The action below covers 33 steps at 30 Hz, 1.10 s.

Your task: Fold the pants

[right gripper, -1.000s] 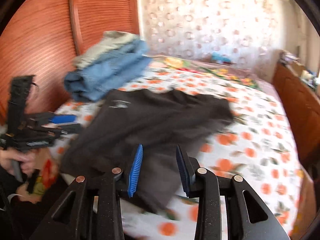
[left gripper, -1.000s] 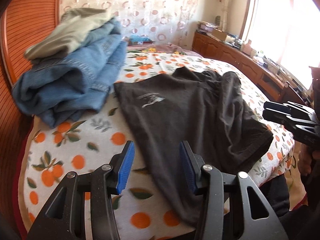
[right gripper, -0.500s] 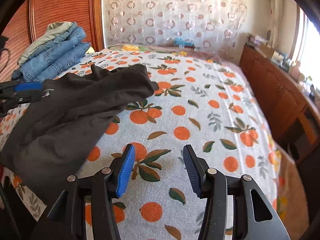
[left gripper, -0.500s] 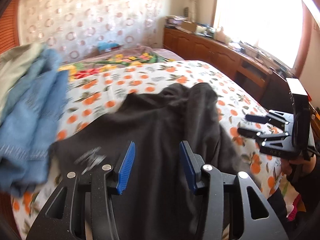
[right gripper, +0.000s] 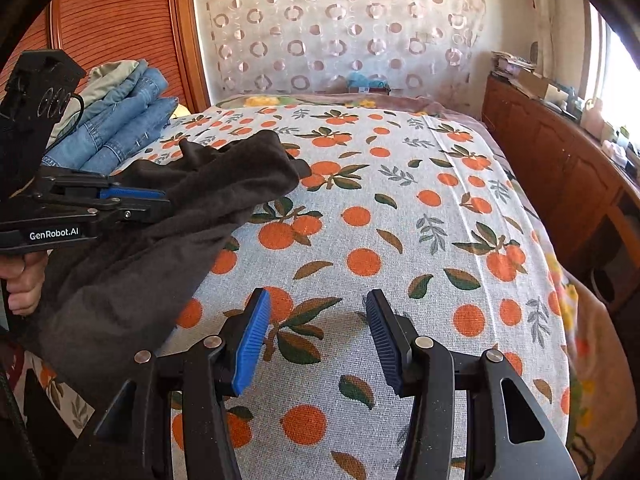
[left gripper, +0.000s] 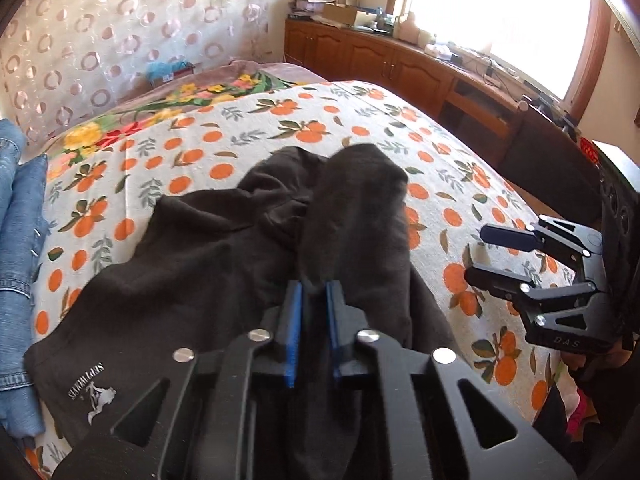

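Note:
Dark grey pants (left gripper: 208,264) with a small white logo lie crumpled on the orange-print bedspread (left gripper: 328,120). My left gripper (left gripper: 314,286) is shut on a fold of the pants near the bed's front edge and lifts one leg a little. In the right wrist view the left gripper (right gripper: 164,200) shows at the left, pinching the pants (right gripper: 192,216), which drape down from it. My right gripper (right gripper: 316,308) is open and empty, above bare bedspread (right gripper: 400,220) to the right of the pants. It also shows in the left wrist view (left gripper: 480,252), open, at the right.
A stack of folded blue jeans (right gripper: 128,120) with a pale green garment on top sits at the bed's far left by the wooden headboard (right gripper: 112,20). A wooden cabinet (right gripper: 560,168) runs along the right side. A patterned curtain (right gripper: 340,20) hangs behind the bed.
My left gripper has closed on the pants' edge and raised it. My right gripper has stayed open over the bedspread to the right.

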Each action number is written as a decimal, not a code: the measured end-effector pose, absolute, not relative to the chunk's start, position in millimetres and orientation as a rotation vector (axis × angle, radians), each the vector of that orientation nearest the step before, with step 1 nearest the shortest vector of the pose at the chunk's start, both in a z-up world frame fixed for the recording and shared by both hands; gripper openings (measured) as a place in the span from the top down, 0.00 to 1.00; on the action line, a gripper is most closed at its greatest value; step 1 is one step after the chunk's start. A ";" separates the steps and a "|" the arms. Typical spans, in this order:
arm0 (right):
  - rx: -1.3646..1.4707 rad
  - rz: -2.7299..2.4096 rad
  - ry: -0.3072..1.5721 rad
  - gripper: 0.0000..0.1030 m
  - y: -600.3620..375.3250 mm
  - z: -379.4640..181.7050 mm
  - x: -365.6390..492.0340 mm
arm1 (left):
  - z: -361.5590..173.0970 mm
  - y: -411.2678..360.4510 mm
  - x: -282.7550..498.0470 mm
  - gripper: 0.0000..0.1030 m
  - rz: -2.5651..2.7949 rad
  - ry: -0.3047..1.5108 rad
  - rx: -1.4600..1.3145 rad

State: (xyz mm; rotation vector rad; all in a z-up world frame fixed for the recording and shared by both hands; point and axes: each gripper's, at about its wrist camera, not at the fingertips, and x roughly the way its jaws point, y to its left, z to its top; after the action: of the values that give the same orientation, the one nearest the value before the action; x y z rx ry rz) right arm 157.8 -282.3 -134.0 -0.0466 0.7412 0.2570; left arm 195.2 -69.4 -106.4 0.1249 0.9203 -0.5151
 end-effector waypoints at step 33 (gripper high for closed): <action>-0.058 0.247 0.759 0.49 -281.5 -134.0 157.6 | -101.8 58.8 115.9 0.75 -0.224 0.846 0.007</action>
State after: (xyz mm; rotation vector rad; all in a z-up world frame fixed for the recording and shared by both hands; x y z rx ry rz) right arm 157.6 -281.5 -134.0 -0.0576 0.7585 0.2468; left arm 115.9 58.8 -101.8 0.0066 0.8457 -0.2237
